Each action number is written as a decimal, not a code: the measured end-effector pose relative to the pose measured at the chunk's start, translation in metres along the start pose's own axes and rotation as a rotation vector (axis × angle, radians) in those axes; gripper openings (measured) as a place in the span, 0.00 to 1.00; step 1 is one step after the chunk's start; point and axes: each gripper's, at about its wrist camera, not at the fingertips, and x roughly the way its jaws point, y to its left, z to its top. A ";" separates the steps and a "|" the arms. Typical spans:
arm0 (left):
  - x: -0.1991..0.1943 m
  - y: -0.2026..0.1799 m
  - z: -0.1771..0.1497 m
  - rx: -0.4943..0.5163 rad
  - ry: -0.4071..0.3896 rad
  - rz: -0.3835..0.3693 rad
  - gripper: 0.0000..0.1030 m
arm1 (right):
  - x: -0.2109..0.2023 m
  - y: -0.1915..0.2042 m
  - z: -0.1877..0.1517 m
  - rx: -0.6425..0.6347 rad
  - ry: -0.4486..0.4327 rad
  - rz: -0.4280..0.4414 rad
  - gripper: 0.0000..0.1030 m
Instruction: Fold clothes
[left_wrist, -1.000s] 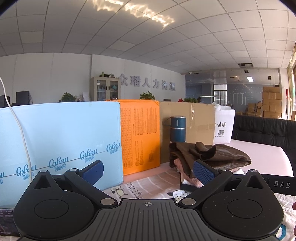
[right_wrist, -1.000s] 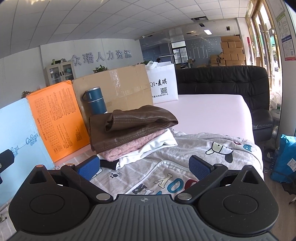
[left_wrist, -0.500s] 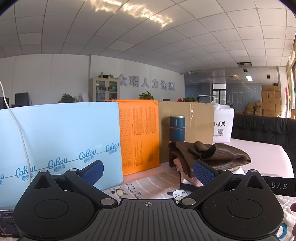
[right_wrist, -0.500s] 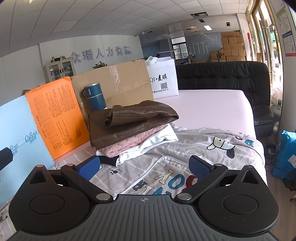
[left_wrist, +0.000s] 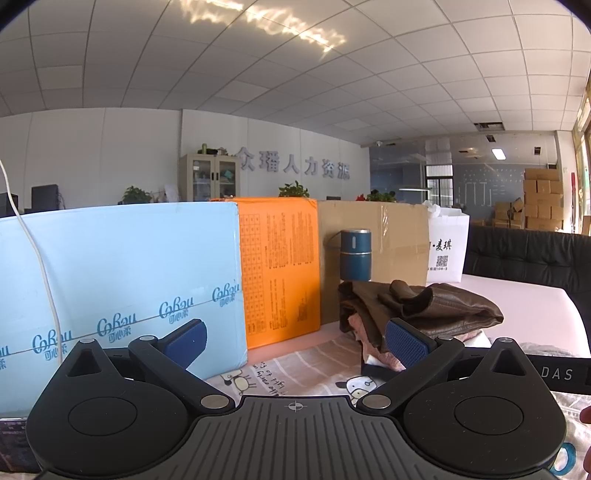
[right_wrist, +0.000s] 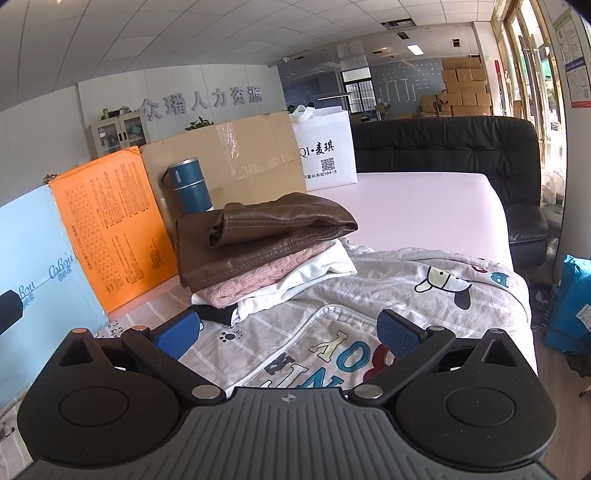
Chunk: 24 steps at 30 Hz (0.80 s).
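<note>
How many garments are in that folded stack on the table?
4 visible: brown jacket on top, pink knit beneath, a white garment under that, and a dark one at the bottom. More may be hidden.

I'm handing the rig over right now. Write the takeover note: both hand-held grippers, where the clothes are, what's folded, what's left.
Left hand-held gripper: open, holding nothing, raised above the bed.
Right hand-held gripper: open, holding nothing, over the cartoon-print garment.
Folded stack beside the orange box: brown leather jacket on top, pink knit under it, then white garment, a dark item at the bottom.
Done: those pieces are folded and stacked.
Left: the cartoon-print garment lies spread and wrinkled on the pink mattress, not yet folded.
</note>
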 end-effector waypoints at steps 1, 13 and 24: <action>0.000 0.000 0.000 0.000 0.000 0.000 1.00 | 0.000 0.000 0.000 -0.001 0.000 0.000 1.00; -0.001 0.000 -0.001 0.007 -0.001 -0.001 1.00 | 0.001 0.001 -0.001 -0.004 0.005 0.000 1.00; -0.001 -0.002 -0.001 0.012 -0.002 -0.002 1.00 | 0.002 0.001 -0.001 -0.006 0.008 0.001 1.00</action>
